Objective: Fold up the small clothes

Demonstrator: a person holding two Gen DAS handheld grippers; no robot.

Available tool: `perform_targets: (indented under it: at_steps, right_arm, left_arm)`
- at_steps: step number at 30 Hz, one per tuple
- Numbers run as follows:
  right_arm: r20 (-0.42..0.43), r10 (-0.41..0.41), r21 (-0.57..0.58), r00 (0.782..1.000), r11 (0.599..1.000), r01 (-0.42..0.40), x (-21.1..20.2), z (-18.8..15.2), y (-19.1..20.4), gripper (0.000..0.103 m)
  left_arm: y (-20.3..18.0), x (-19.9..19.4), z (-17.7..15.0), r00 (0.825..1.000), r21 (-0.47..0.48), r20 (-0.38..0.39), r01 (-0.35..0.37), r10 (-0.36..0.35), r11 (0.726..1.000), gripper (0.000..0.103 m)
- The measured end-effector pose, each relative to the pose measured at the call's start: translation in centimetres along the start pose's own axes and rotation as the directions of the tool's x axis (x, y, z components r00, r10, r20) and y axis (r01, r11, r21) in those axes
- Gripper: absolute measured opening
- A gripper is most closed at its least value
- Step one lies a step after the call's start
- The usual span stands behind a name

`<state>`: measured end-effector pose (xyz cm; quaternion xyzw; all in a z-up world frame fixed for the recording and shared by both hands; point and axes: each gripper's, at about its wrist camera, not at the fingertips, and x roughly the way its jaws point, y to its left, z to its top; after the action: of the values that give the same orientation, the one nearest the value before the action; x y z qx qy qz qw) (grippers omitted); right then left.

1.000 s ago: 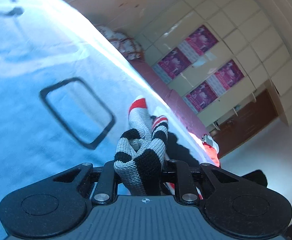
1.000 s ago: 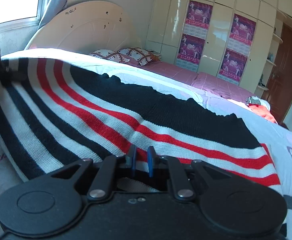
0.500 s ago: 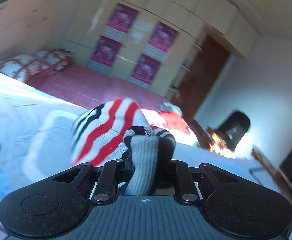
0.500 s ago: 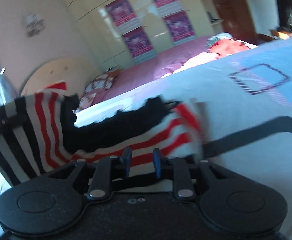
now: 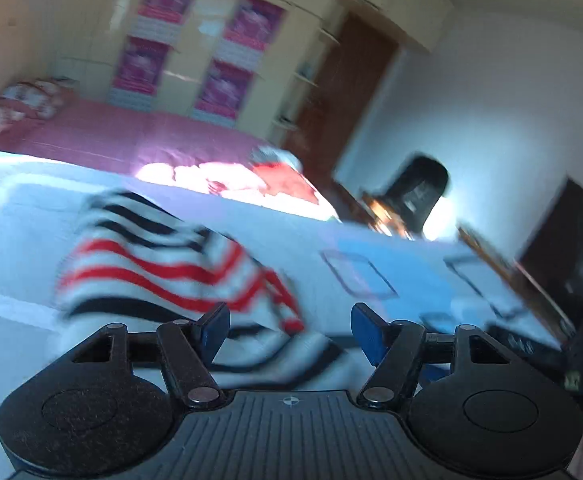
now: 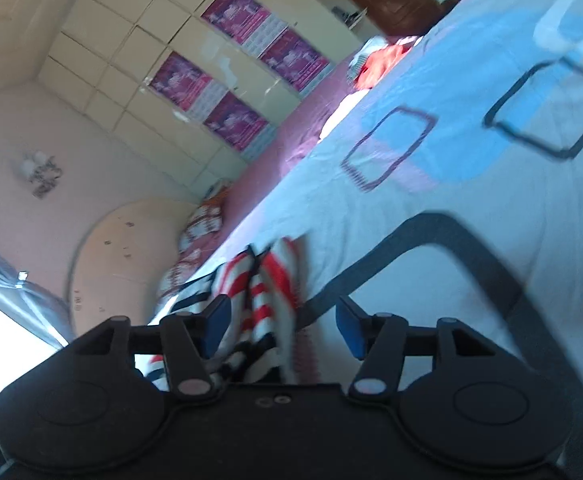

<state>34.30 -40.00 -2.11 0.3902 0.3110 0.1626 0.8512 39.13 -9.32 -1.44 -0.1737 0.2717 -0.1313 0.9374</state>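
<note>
Left wrist view has the left tool point(image 5: 289, 326) spread wide with nothing pinched, and the striped sweater point(image 5: 171, 264) lies bunched on the bed point(image 5: 411, 264) just ahead of it. Right tool point(image 6: 281, 322) is spread too, sweater point(image 6: 263, 304) slumped between its fingers. Looks like one fold is laid down; it's lumpy, so smoothing and probably another fold are left.
</note>
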Motion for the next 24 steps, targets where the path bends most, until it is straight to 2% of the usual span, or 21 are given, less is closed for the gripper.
perform_targets:
  at_steps: [2, 4, 7, 11, 17, 19, 20, 21, 23, 24]
  right_arm:
    - [-0.058, 0.065, 0.032, 0.996, 0.997, -0.064, 1.2, -0.6, 0.6, 0.061]
    - [-0.126, 0.122, 0.094, 0.984, 0.989, -0.111, 2.5, -1.3, 1.0, 0.062]
    - [-0.181, 0.175, 0.154, 0.968, 0.977, -0.148, 4.2, -2.1, 1.9, 0.064]
    - [-0.255, 0.157, 0.173, 0.954, 0.978, -0.114, 6.4, -2.8, 2.9, 0.068]
    - [-0.287, 0.04, 0.068, 0.957, 0.997, -0.022, 9.5, -3.1, 4.7, 0.067]
    - [-0.276, -0.049, -0.072, 0.96, 0.997, 0.031, 9.9, -3.6, 6.5, 0.063]
    - [-0.259, -0.092, -0.143, 0.962, 0.988, 0.056, 10.0, -4.0, 7.4, 0.052]
    - [-0.244, -0.141, -0.227, 0.959, 0.97, 0.085, 10.2, -4.5, 8.5, 0.023]
    - [-0.2, -0.195, -0.358, 0.96, 0.927, 0.113, 9.8, -5.3, 10.1, 0.022]
    - [-0.172, -0.186, -0.401, 0.967, 0.91, 0.103, 9.2, -5.6, 10.8, 0.022]
  left_arm:
    - [3.4, -1.7, 0.5, 0.996, -0.041, 0.018, -0.092, 0.092, 0.995, 0.067]
    - [7.2, -2.5, 0.5, 0.983, -0.111, -0.021, -0.184, 0.183, 0.977, 0.067]
    - [10.5, -2.8, 0.1, 0.968, -0.165, -0.057, -0.249, 0.243, 0.954, 0.067]
    - [12.0, -1.9, -1.5, 0.967, -0.187, -0.09, -0.25, 0.237, 0.95, 0.067]
    - [12.6, 1.1, -1.3, 0.97, -0.217, -0.093, -0.241, 0.226, 0.946, 0.067]
    - [13.1, 2.1, -1.2, 0.969, -0.215, -0.11, -0.242, 0.222, 0.946, 0.071]
    - [13.2, 2.2, -1.1, 0.968, -0.216, -0.117, -0.241, 0.22, 0.946, 0.072]
    - [13.4, 2.8, -1.0, 0.967, -0.213, -0.121, -0.245, 0.224, 0.946, 0.073]
    - [13.4, 2.8, -0.8, 0.966, -0.199, -0.127, -0.249, 0.227, 0.948, 0.073]
    - [13.3, 2.7, -0.7, 0.963, -0.186, -0.125, -0.261, 0.24, 0.947, 0.073]
